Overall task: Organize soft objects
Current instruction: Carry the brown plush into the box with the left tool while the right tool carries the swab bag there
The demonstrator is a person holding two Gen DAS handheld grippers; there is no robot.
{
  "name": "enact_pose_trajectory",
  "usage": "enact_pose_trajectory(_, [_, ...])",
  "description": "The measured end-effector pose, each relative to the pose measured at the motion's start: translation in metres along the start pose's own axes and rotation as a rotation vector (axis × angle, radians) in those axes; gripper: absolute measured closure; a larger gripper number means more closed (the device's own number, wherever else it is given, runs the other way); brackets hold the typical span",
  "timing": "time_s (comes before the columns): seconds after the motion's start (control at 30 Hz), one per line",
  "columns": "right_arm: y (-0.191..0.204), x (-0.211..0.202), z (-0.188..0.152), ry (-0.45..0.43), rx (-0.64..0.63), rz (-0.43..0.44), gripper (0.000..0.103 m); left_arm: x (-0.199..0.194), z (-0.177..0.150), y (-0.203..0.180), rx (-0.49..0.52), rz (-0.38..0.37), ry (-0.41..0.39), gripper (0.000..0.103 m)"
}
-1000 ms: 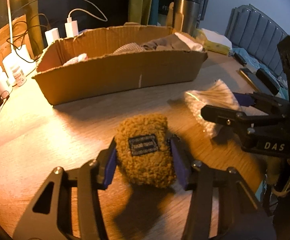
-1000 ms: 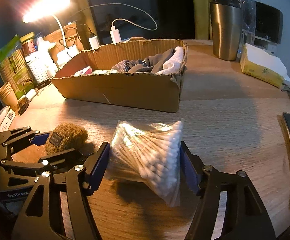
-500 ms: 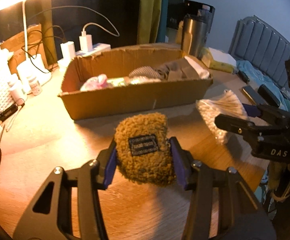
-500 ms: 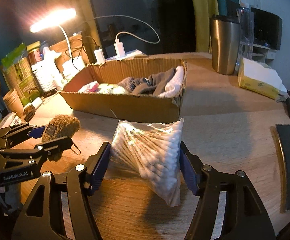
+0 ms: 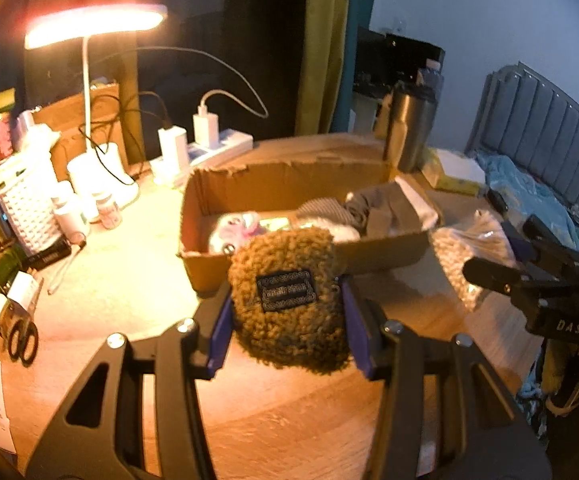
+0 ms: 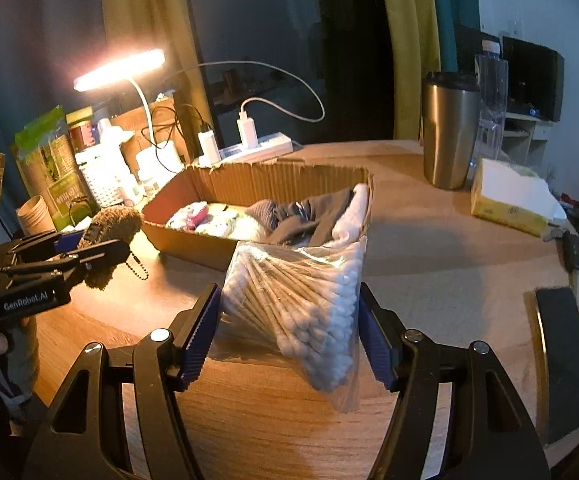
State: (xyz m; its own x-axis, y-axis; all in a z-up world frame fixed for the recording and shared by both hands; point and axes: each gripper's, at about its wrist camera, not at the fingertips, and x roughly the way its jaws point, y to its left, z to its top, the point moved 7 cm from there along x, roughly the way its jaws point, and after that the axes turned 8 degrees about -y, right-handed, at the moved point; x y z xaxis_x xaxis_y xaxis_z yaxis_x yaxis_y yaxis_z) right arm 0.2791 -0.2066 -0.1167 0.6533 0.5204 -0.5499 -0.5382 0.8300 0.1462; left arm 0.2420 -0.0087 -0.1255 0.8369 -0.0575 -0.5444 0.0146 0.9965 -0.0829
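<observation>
Left tool (image 5: 287, 312) pinching fuzzy brown pouch (image 5: 289, 300), lifted above bench (image 5: 129, 256), near cardboard box (image 5: 385, 254) front edge. Right tool (image 6: 289, 328) pinching cotton-swab bag (image 6: 297, 300) just before box rim.

The left wrist camera looks forward along its two black fingers, held above the light wooden table (image 5: 101, 280), facing the open brown cardboard box (image 5: 289, 184) a little farther on and the lit white desk lamp (image 5: 93, 28) at far left. The right wrist camera sits to its right, equally close above the table, facing the same way. Both views share the box, lamp and tall steel tumbler (image 6: 449, 128); each catches the other gripper at its edge.
</observation>
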Motion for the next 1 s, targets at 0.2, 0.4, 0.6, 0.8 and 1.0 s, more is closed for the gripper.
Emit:
enact_pose_trajectory(0.2, [0.002,-0.002,0.014,-0.030,-0.015,0.006,0.034,-0.006,0.014,0.011,-0.006,0.019,-0.037,0.053])
enact_pose_trajectory(0.4, [0.003,0.001,0.020,-0.032,-0.023,0.012,0.034,-0.009,0.027,0.022,-0.015,0.041,-0.069,0.053])
enact_pose_trajectory(0.6, [0.004,0.006,0.031,-0.042,-0.021,0.017,0.034,-0.009,0.037,0.032,-0.037,0.043,-0.099,0.053])
enact_pose_trajectory(0.8, [0.011,0.018,0.043,-0.054,-0.033,0.040,0.034,0.000,0.042,0.041,-0.056,0.043,-0.103,0.053])
enact_pose_trajectory(1.0, [0.015,0.034,0.051,-0.059,-0.033,0.052,0.034,0.010,0.047,0.049,-0.065,0.039,-0.102,0.053])
